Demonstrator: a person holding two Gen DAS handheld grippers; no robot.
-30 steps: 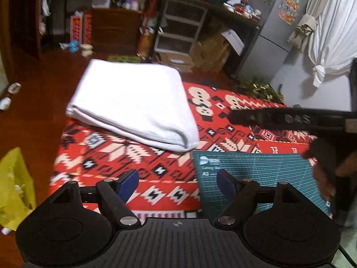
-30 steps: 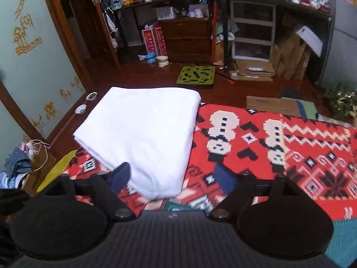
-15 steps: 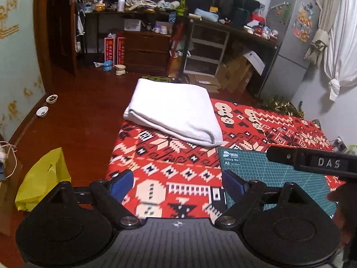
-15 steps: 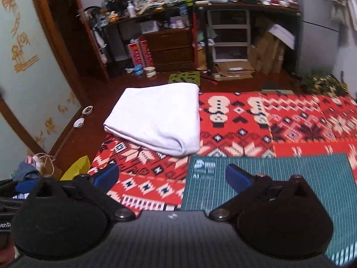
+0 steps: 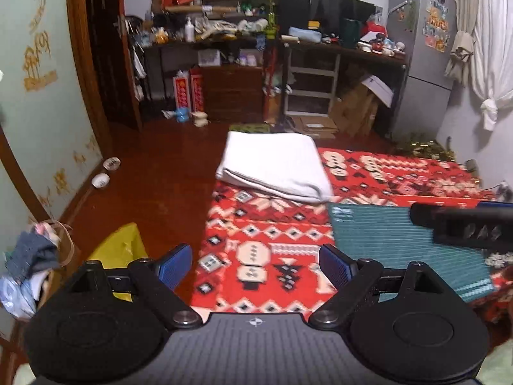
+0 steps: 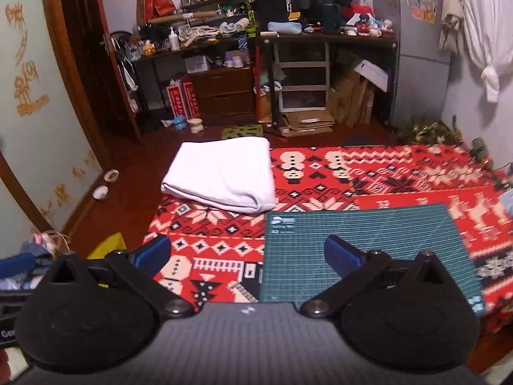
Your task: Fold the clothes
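A folded white garment [image 5: 275,166] [image 6: 224,173] lies on the far left corner of a red patterned blanket [image 5: 256,224] [image 6: 384,173]. My left gripper [image 5: 256,261] hangs well back from it, above the blanket's near edge, with its blue pads wide apart and nothing between them. My right gripper [image 6: 245,253] is open too, over the near left corner of a green cutting mat [image 6: 352,237] [image 5: 378,234]. Neither gripper touches the garment.
A yellow bag [image 5: 118,243] and a heap of clothes [image 5: 29,256] lie on the wooden floor at the left, with two small bowls [image 5: 105,173] by the wall. Cluttered shelves [image 6: 224,64] and a fridge [image 6: 416,48] stand beyond the blanket. A black tool housing [image 5: 465,224] crosses the left wrist view's right edge.
Both grippers have drawn back and up from the folded garment, which now looks smaller and farther off. Both pairs of jaws stand a little wider.
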